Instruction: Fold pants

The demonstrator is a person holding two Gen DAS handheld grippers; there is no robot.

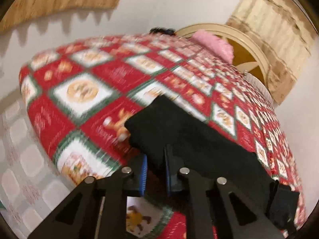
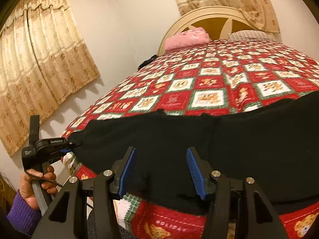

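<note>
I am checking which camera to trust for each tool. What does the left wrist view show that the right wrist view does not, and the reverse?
Only the left wrist view: the left tool seen from behind, its blue pads shut on the black pants, and the tiled floor.
Only the right wrist view: the right tool open over the pants, the hand holding the left tool, a purple sleeve, a striped pillow.
Both: the red checked bedspread, pink pillow, headboard, curtains.

Two close, down-tilted wrist views over one bed [image 2: 209, 83].
</note>
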